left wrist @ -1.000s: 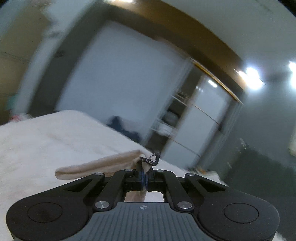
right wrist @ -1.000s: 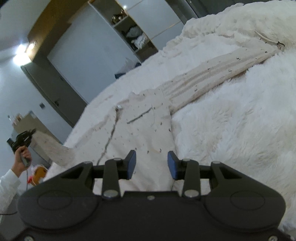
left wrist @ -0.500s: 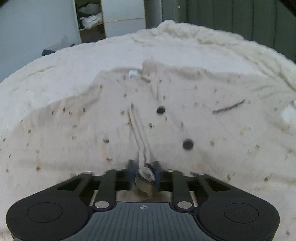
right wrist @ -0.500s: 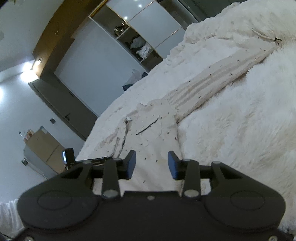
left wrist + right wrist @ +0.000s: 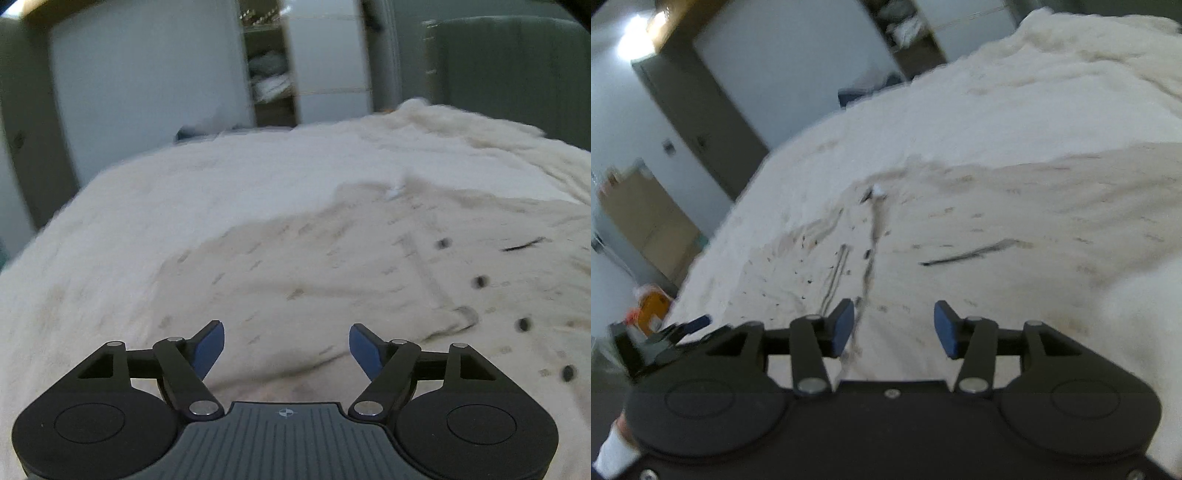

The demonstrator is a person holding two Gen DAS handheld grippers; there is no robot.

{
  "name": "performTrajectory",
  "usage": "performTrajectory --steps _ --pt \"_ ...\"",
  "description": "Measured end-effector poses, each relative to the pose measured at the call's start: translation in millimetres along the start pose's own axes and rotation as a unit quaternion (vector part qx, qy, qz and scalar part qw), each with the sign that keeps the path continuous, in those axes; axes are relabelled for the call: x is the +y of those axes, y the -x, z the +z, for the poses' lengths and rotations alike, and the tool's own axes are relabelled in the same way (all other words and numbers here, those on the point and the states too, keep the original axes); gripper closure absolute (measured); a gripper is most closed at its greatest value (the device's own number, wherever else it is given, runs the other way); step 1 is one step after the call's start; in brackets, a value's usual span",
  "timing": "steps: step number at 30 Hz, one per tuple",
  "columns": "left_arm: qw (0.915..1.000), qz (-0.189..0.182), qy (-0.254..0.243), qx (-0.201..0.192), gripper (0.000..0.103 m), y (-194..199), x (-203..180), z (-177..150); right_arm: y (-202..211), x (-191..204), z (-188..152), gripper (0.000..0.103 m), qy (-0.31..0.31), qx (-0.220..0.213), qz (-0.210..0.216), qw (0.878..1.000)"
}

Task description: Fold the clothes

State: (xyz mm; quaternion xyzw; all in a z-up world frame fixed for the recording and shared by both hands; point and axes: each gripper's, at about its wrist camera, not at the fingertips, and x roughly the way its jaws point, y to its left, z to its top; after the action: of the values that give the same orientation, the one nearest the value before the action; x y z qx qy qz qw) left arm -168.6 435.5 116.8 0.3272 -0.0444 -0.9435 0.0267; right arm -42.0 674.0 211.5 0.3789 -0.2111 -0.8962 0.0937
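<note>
Cream speckled shirt lies spread on the fluffy white blanket ahead of the left gripper, whose jaws have just been opening, nothing between them. Right wrist view: the right gripper, jaws likewise just widened and empty, hovers over the shirt; shelves stand behind.

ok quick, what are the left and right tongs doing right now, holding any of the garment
left tongs: open, jaws just opened, holding nothing; the cream garment lies beneath.
right tongs: open, jaws just widened, empty above the garment.
</note>
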Motion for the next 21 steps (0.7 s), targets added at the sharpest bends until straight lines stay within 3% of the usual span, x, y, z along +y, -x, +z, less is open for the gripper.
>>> performTrajectory --steps 4,7,10,11,14,17,21 --pt "0.9994 0.015 0.032 0.0 0.032 2.2 30.4 -3.3 -108.3 64.7 28.9 0.058 0.045 0.042 -0.02 0.998" --pt "0.9981 0.005 0.062 0.002 0.032 -4.1 49.4 -1.4 -161.4 90.2 36.4 0.058 0.053 0.054 -0.045 0.996" --pt "0.9969 -0.002 0.078 0.006 0.032 -5.9 59.5 -0.7 -204.2 101.0 42.8 0.067 0.035 0.063 -0.082 0.994" --pt "0.9966 -0.005 0.082 0.006 0.032 -6.1 61.9 0.1 -213.8 101.4 43.8 0.071 0.028 0.064 -0.09 0.994" --pt "0.9944 -0.014 0.104 0.004 0.032 1.0 70.7 1.7 -221.8 104.2 43.4 0.102 0.021 0.061 -0.096 0.993" --pt "0.9926 -0.021 0.119 0.003 0.032 2.5 73.8 2.7 -210.2 107.2 54.1 0.103 0.031 0.032 -0.089 0.995" --pt "0.992 -0.026 0.123 0.004 0.032 2.6 73.4 0.6 -204.5 103.9 82.3 0.101 0.043 0.016 -0.127 0.991"
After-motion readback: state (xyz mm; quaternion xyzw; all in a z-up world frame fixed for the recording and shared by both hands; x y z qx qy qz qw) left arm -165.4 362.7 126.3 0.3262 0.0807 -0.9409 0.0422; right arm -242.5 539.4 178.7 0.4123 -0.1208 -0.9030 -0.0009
